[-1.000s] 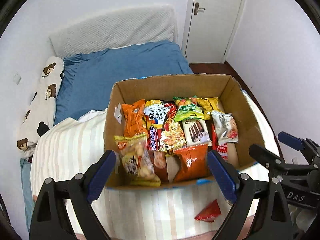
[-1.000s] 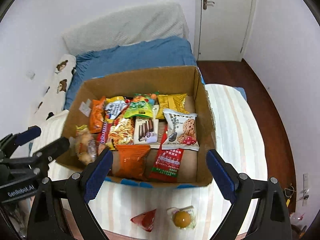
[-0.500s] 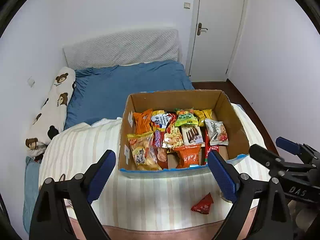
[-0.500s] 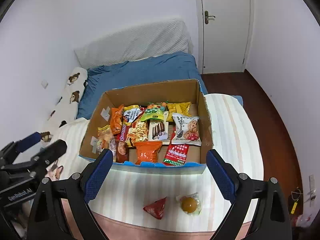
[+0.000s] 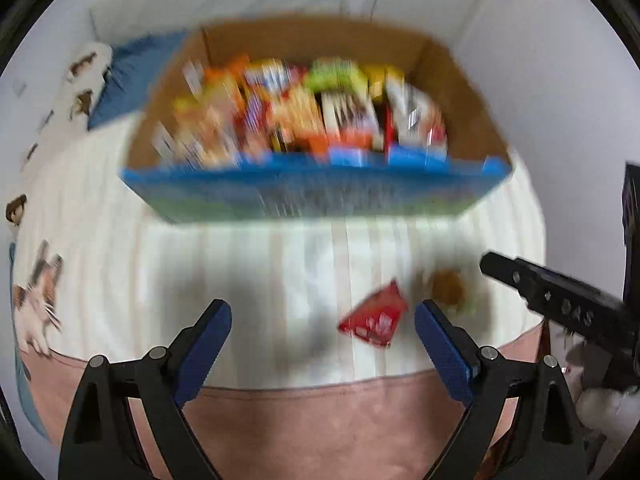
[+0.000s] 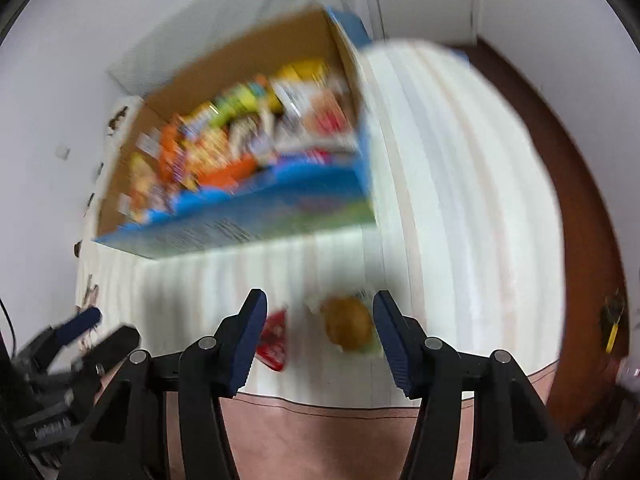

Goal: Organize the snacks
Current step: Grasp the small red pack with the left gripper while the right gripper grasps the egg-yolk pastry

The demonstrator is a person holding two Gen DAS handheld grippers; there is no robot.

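Note:
Both views are motion-blurred. A cardboard box (image 5: 312, 196) with a blue front holds several bright snack packets; it also shows in the right wrist view (image 6: 240, 224). A red triangular packet (image 5: 374, 316) and an orange round snack in clear wrap (image 5: 448, 290) lie on the striped blanket in front of it. My left gripper (image 5: 322, 344) is open and empty, near the red packet. My right gripper (image 6: 320, 334) is open, its fingers either side of the round snack (image 6: 348, 322), the red packet (image 6: 274, 336) by its left finger.
The striped blanket (image 5: 200, 272) covers the bed, with a pink edge (image 5: 320, 420) nearest me. A blue sheet and bear pillow (image 5: 90, 64) lie behind the box. White walls and a door stand behind; brown floor (image 6: 576, 200) lies to the right.
Both grippers have dropped low and come close to the blanket's front edge. The right gripper's fingers have narrowed and now sit around the round snack. The box looks nearer.

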